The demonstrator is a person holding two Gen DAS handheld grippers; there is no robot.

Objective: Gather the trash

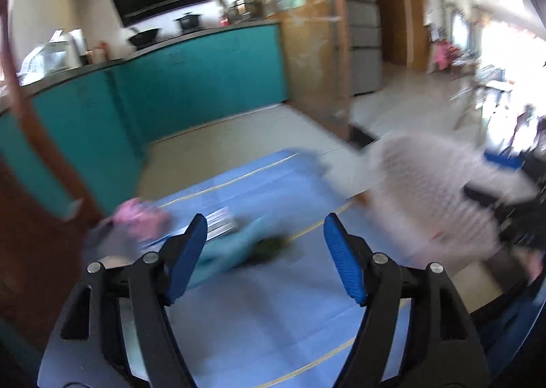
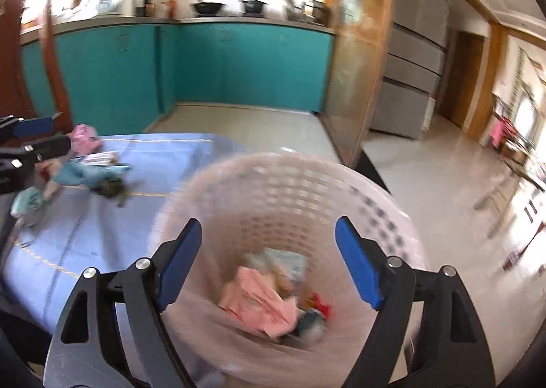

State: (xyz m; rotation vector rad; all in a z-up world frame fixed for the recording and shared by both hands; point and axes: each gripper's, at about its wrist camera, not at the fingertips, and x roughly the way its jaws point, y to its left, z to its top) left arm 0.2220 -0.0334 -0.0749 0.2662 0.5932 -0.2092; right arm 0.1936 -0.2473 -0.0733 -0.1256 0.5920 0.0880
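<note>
In the left wrist view, the left gripper (image 1: pixel 265 227) is held spread above a blue cloth (image 1: pixel 273 313), with nothing between its blue pads (image 1: pixel 186 258). Blurred trash is seen on the cloth just past the pads: a pink scrap (image 1: pixel 141 222), a striped packet (image 1: pixel 220 222) and a dark green piece (image 1: pixel 269 244). A white basket (image 1: pixel 433 190) is seen to the right, at the cloth's edge.

In the right wrist view, the right gripper (image 2: pixel 268 234) is held spread over the basket (image 2: pixel 290 190), nothing pinched. Trash is seen on the basket's bottom: pink paper (image 2: pixel 262 302), a pale wrapper (image 2: pixel 286 261) and a red bit (image 2: pixel 322 304). More trash (image 2: pixel 95 172) is left on the cloth (image 2: pixel 102 234), beside the left gripper (image 2: pixel 37 137), whose jaw state cannot be told here.
</note>
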